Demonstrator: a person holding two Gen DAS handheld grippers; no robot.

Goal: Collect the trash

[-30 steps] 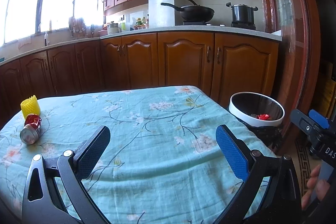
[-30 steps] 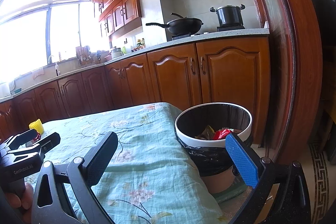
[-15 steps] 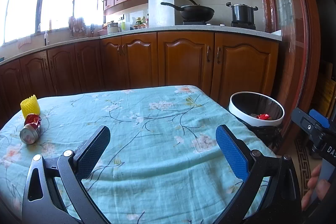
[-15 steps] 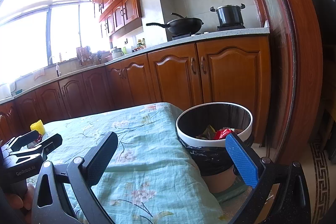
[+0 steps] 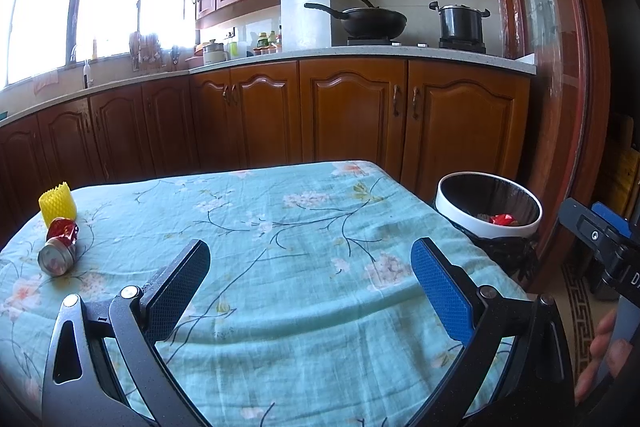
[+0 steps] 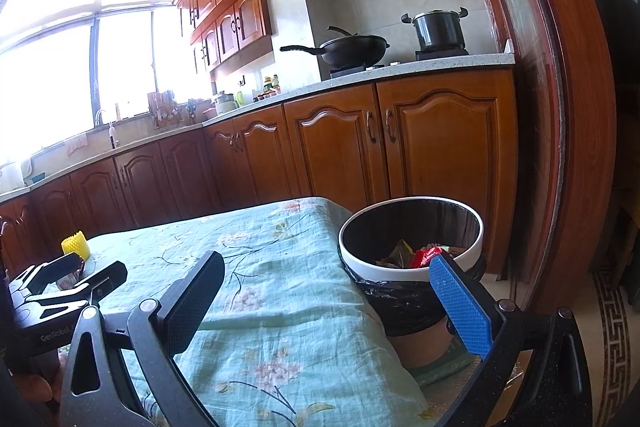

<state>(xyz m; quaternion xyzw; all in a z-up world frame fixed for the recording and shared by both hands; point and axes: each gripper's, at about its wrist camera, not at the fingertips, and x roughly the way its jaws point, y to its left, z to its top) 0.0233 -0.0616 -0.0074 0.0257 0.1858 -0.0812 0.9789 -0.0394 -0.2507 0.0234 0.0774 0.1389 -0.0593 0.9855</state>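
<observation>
A crushed red can (image 5: 59, 247) lies on its side at the table's far left, with a yellow foam net sleeve (image 5: 57, 203) standing just behind it. My left gripper (image 5: 310, 269) hovers open over the middle of the floral cloth, well right of the can, with nothing between its fingers. A white-rimmed bin with a black liner (image 6: 412, 237) stands off the table's right edge and holds red and brown scraps. Beside that bin my right gripper (image 6: 328, 289) is open and empty over the table's right edge. The yellow sleeve (image 6: 75, 245) shows far left in the right wrist view.
The table is covered by a teal floral cloth (image 5: 280, 227). Wooden kitchen cabinets (image 5: 352, 115) run behind it, with a wok and a pot on the stove. A wooden door frame (image 6: 560, 107) stands right of the bin. A hand shows at the lower right of the left wrist view.
</observation>
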